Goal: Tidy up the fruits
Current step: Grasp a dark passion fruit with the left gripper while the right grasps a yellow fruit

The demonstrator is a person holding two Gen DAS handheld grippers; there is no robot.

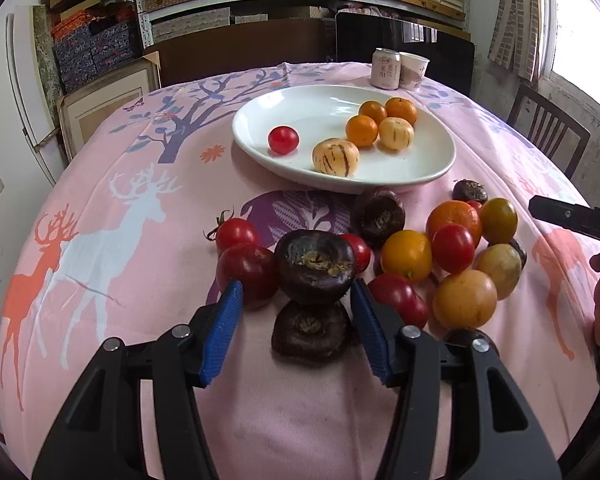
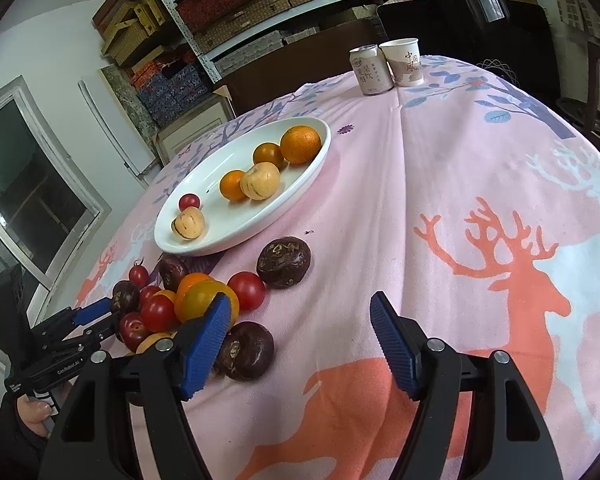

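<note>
A white oval plate (image 1: 420,168) (image 2: 220,240) holds several oranges, two striped yellow fruits and a cherry tomato (image 1: 283,140). In front of it lies a pile of tomatoes, oranges and dark brown fruits (image 1: 452,248) (image 2: 196,304). My left gripper (image 1: 296,300) is open with its blue pads on either side of a dark brown fruit (image 1: 316,266), not pressing it; a second dark fruit (image 1: 310,330) lies just below. My right gripper (image 2: 300,316) is open and empty above bare cloth, right of the pile, with a dark fruit (image 2: 246,350) beside its left finger.
A pink deer-print cloth (image 2: 460,200) covers the round table. A drink can (image 1: 385,68) (image 2: 370,70) and a paper cup (image 1: 414,71) (image 2: 406,62) stand at the far edge. Shelves of boxes line the back wall; a wooden chair (image 1: 548,128) stands at the right.
</note>
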